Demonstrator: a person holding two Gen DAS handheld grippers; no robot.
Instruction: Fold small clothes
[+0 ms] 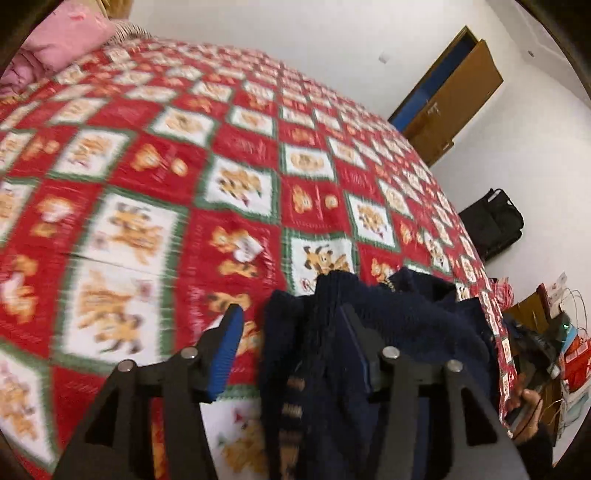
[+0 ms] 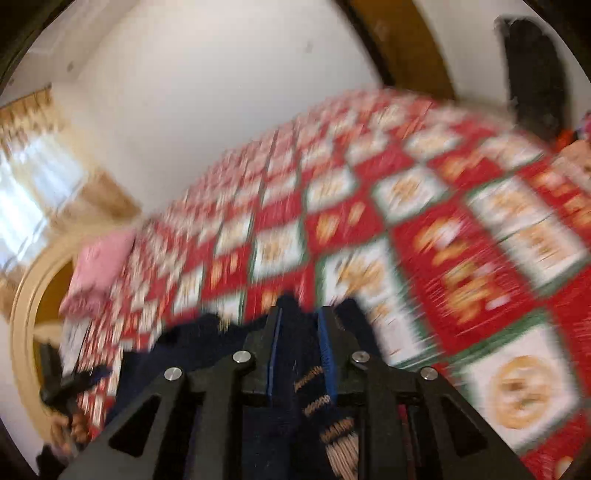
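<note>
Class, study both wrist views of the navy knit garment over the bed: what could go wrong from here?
1. The left gripper stands open, the navy garment draped against one finger only; it may slip off crumpled.
2. The right gripper's jaws look loose around the knit, so it could drop unevenly onto the bedspread.

White walls [image 1: 295, 33], brown door [image 1: 454, 107], curtained window [image 2: 33, 192]

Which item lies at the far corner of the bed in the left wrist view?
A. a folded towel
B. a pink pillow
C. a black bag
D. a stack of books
B: a pink pillow lies at the far corner of the red patterned bedspread; the black bag sits off the bed, on the floor.
</note>
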